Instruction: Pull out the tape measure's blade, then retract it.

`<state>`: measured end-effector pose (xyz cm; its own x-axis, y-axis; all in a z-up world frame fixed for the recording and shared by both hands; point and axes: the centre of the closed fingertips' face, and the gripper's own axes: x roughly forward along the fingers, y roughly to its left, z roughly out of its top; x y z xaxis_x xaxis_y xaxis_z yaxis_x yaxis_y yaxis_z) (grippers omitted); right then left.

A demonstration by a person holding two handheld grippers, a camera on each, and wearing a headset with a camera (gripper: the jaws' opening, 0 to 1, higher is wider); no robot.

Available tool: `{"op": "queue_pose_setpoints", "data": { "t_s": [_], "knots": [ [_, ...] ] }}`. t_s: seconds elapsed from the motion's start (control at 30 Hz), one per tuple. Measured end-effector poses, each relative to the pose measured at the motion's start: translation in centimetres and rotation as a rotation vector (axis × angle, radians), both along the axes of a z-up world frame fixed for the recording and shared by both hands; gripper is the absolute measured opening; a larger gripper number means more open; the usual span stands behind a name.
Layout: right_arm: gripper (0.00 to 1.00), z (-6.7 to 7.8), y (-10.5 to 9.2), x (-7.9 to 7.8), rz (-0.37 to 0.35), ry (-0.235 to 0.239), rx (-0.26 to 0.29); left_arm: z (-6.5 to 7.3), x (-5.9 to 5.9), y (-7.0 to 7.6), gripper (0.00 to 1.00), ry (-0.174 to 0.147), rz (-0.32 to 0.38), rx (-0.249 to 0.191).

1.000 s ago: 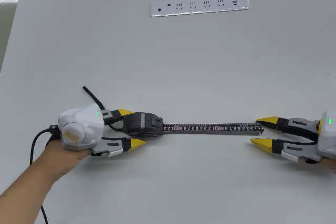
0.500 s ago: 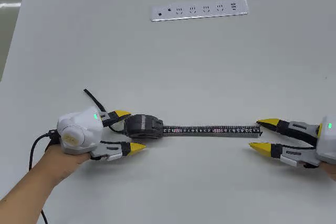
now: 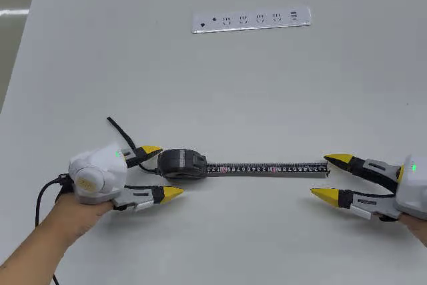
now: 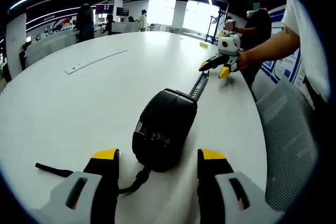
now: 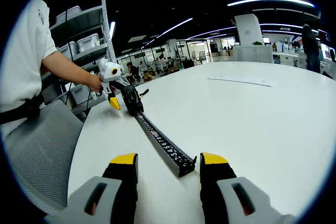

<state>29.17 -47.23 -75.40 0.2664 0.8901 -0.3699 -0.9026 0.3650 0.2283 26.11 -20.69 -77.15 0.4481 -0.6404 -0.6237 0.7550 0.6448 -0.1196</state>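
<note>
A black tape measure case (image 3: 181, 163) lies on the white table (image 3: 220, 91), its blade (image 3: 267, 167) drawn out to the right and flat on the surface. My left gripper (image 3: 171, 171) is open, one yellow-tipped jaw on each side of the case's rear and not touching it. In the left gripper view the case (image 4: 164, 128) sits just ahead of the jaws. My right gripper (image 3: 319, 176) is open at the blade's end hook (image 3: 326, 168). The hook (image 5: 186, 169) rests on the table between the two jaws, gripped by neither.
A white power strip (image 3: 252, 19) lies at the far side of the table. The case's black wrist strap (image 3: 120, 130) trails off to the left. A grey chair (image 5: 37, 145) stands at the near table edge. People stand in the background.
The blade's drawn-out length is unchanged. The left gripper has eased back a little from the case, and the right gripper has dropped slightly lower beside the hook.
</note>
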Motion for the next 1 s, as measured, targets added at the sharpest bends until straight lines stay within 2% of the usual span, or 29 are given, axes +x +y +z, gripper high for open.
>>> {"op": "queue_pose_setpoints", "data": {
  "t_s": [0.47,0.6,0.83,1.0],
  "knots": [
    [0.56,0.3,-0.5,-0.5,-0.044,0.021,-0.006,0.4,-0.5,0.6,0.64,-0.008,0.07,-0.009],
    [0.56,0.4,-0.7,-0.7,-0.053,0.02,-0.005,0.5,-0.5,1.0,0.68,-0.005,0.11,-0.014],
    [0.57,0.4,-0.9,-0.8,-0.079,0.016,0.0,0.7,-1.0,1.1,0.69,-0.016,0.143,-0.015],
    [0.58,0.7,-1.0,-0.7,-0.126,0.0,0.018,1.0,-1.5,1.6,0.7,-0.027,0.185,-0.028]
  ]
}}
